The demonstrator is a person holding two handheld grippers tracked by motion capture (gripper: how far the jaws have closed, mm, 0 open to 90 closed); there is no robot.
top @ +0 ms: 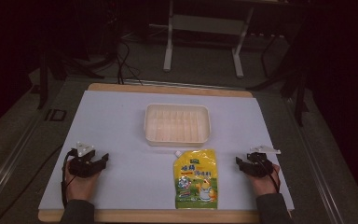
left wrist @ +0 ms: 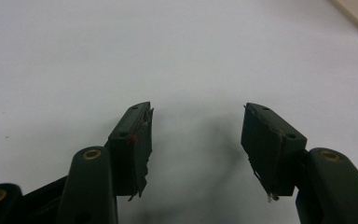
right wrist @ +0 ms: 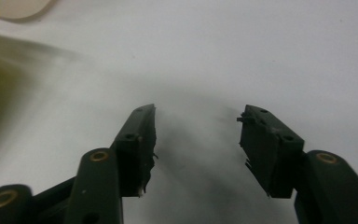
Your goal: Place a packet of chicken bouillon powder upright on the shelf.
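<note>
Item: yellow flat plastic spouted sauce pouch with printed label [top: 196, 179]. Lies flat on the white table sheet [top: 121, 121], near centre, just near of the cream rectangular plastic tray [top: 177, 123] and apart from it. Long axis runs near-to-far; white spout cap at the far left corner, pointing toward the tray; bottom seam toward the near edge.

Left gripper [top: 103, 159]: rests on the sheet well left of the pouch, jaws wide apart, nothing between them; in the left gripper view [left wrist: 196, 135] bare sheet lies in the gap.

Right gripper [top: 238, 161]: rests right of the pouch, near but not touching, jaws parted to a similar width, empty; the right gripper view [right wrist: 196, 133] has the pouch's yellow edge at far left.

Step, as judged: start position, pouch not yet approached. Next move likely calls for a gripper to swing inward and pinch a pouch edge or the spout end, low to the sheet, before lifting toward the tray.
</note>
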